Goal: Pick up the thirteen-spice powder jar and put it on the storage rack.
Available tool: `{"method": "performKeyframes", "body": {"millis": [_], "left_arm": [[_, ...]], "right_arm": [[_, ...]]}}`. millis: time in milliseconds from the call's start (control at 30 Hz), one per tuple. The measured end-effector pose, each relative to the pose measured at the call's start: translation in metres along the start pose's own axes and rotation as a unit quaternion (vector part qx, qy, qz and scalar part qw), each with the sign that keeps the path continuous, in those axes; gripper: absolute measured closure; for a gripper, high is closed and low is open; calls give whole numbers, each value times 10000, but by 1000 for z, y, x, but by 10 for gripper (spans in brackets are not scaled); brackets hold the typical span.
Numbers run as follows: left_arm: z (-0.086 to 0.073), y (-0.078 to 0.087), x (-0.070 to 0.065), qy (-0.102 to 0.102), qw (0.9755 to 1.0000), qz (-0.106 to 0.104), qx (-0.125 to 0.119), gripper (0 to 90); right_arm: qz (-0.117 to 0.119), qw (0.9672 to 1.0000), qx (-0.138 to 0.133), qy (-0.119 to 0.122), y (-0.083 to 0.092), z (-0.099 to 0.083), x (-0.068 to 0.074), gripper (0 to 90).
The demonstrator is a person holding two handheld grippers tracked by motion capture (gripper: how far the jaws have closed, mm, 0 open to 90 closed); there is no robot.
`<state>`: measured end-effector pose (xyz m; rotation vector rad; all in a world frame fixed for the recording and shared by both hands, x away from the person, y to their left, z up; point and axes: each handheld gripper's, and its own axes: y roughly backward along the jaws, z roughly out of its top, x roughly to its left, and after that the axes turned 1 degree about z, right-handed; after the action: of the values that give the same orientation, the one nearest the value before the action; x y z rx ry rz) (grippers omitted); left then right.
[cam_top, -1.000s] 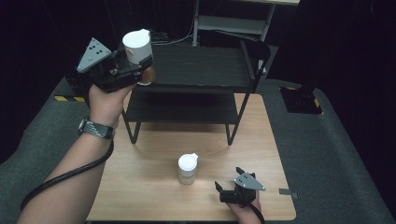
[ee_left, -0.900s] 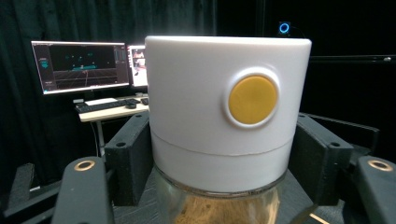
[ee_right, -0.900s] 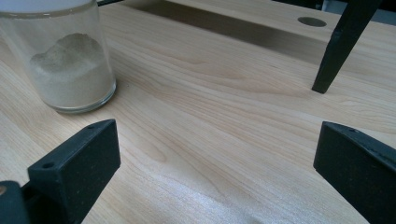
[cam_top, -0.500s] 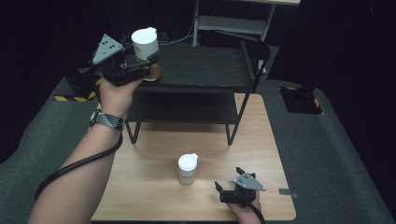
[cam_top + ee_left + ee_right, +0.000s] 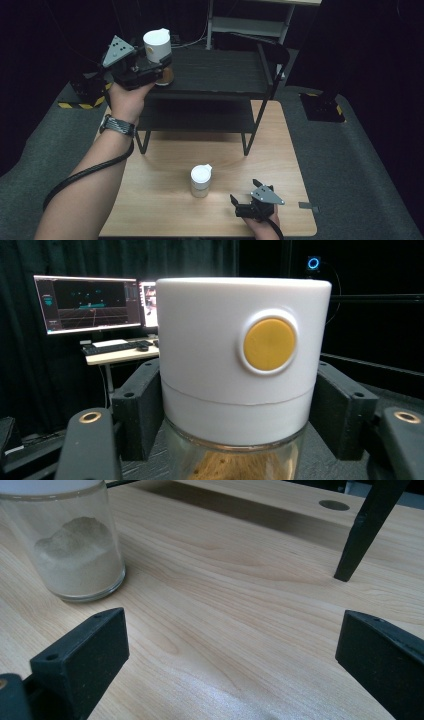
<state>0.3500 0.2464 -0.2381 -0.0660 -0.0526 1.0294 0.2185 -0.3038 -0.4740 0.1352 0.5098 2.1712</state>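
My left gripper (image 5: 159, 70) is shut on a glass jar (image 5: 156, 45) with a white lid and brown contents. It holds the jar upright at the left end of the black rack's top shelf (image 5: 215, 75). In the left gripper view the jar (image 5: 240, 365) sits between both jaws, with a yellow disc on the lid. A second jar (image 5: 200, 180), white-lidded with pale powder, stands on the wooden table (image 5: 165, 200). My right gripper (image 5: 243, 206) rests open at the table's front, just right of that jar (image 5: 75, 550), with nothing between its jaws.
The black two-shelf rack stands across the back half of the table; one of its legs (image 5: 367, 525) is ahead of the right gripper. A grey shelving unit (image 5: 250, 22) stands behind. Monitors (image 5: 87, 302) glow on a desk beyond. Dark boxes (image 5: 322, 105) sit on the floor.
My left gripper has carried the brown-filled jar rightwards and a little farther away, to the left end of the top shelf. The right gripper and the pale jar have not moved.
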Motion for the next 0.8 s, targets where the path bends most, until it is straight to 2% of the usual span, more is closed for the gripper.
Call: {"method": "performKeyframes", "body": {"millis": [300,600,800], "left_arm": [[1,-1,2,76,10000,-3,34,300],[2,-1,1,68,10000,24,62,296],[5,2,-3,130,9999,51,37,201]], "right_arm": [[6,10000,17,13,0,1,0,0],[3,10000,18,30,0,1,0,0],[12,10000,9,26,0,0,-1,0]]}}
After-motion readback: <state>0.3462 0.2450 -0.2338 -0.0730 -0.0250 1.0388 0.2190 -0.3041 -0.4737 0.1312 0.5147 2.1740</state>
